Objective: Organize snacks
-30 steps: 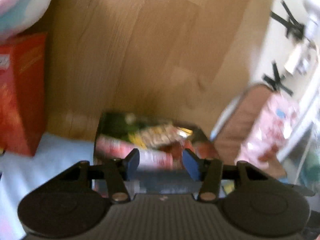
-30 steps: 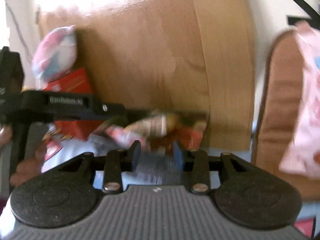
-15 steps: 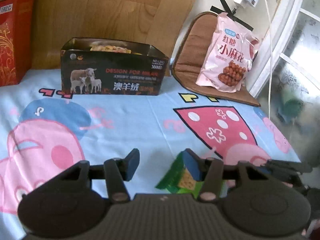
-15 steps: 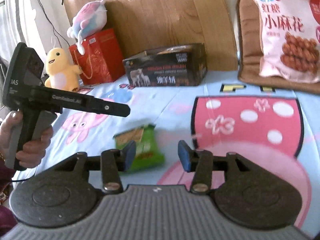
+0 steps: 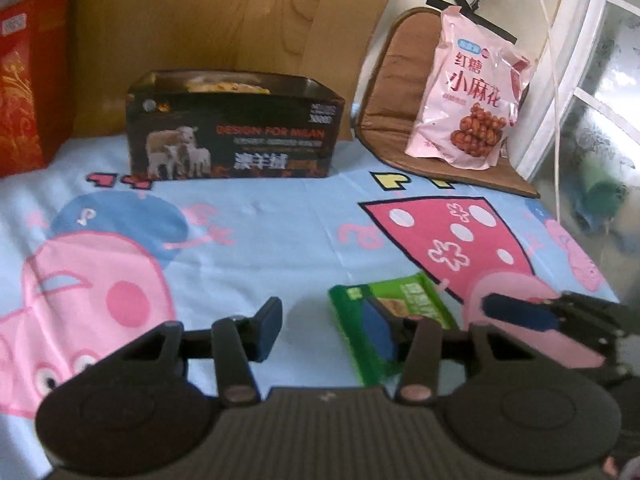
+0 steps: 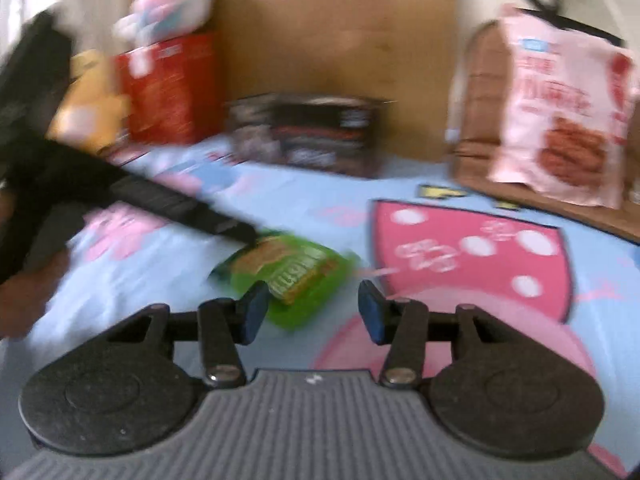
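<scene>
Both your claws are spread wide, holding nothing: left gripper [image 5: 324,330], right gripper [image 6: 312,312]. The green snack pack [image 5: 390,320] lies flat on the cartoon sheet [image 5: 260,224] (right view's blurry), black box [image 5: 234,126] at 12 o'clock.

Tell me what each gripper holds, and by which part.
Nothing. The left gripper and right gripper are both open over the green snack packet, which lies loose on the sheet.

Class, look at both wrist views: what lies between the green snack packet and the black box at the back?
Only bare cartoon-print sheet separates green snack packet from black box; the left wrist view shows it.
</scene>
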Demonstrator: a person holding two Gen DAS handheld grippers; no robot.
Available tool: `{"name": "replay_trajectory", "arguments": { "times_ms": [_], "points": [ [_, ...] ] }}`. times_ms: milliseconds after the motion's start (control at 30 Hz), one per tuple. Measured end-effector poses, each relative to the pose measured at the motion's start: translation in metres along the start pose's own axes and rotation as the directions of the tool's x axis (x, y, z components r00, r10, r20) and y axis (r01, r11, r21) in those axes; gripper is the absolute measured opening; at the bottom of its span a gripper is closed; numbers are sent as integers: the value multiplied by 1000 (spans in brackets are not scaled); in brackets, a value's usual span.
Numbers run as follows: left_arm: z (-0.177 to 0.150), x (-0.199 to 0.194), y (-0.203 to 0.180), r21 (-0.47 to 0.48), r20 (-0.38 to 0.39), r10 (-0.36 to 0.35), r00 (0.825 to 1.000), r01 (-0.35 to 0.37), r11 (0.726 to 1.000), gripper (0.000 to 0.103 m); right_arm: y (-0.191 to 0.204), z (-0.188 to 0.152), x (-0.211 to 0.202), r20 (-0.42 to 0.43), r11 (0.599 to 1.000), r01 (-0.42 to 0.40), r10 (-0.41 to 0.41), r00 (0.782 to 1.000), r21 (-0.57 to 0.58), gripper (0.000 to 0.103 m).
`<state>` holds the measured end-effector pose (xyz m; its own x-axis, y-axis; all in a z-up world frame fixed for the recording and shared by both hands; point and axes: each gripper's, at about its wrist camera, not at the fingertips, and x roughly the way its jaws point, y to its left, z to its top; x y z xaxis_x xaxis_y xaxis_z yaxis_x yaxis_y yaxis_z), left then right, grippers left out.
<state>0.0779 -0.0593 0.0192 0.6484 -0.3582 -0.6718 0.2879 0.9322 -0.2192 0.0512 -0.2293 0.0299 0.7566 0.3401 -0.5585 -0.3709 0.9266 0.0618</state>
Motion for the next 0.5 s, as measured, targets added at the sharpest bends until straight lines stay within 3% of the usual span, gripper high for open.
{"name": "replay_trajectory", "arguments": {
  "times_ms": [167,367,500],
  "points": [
    [-2,-3,12,-11,18,46,999,-46,999,44,0,-4,-8,10,999,-50,50,999,15,53],
    [-6,-8,31,-7,75,163,984,-163,987,45,8,-8,-8,22,996,-82,81,996,37,53],
    [-8,-9,45,-16,111,232,966,-231,973,45,14,-3,-9,53,995,-75,71,996,68,63]
  ]
}}
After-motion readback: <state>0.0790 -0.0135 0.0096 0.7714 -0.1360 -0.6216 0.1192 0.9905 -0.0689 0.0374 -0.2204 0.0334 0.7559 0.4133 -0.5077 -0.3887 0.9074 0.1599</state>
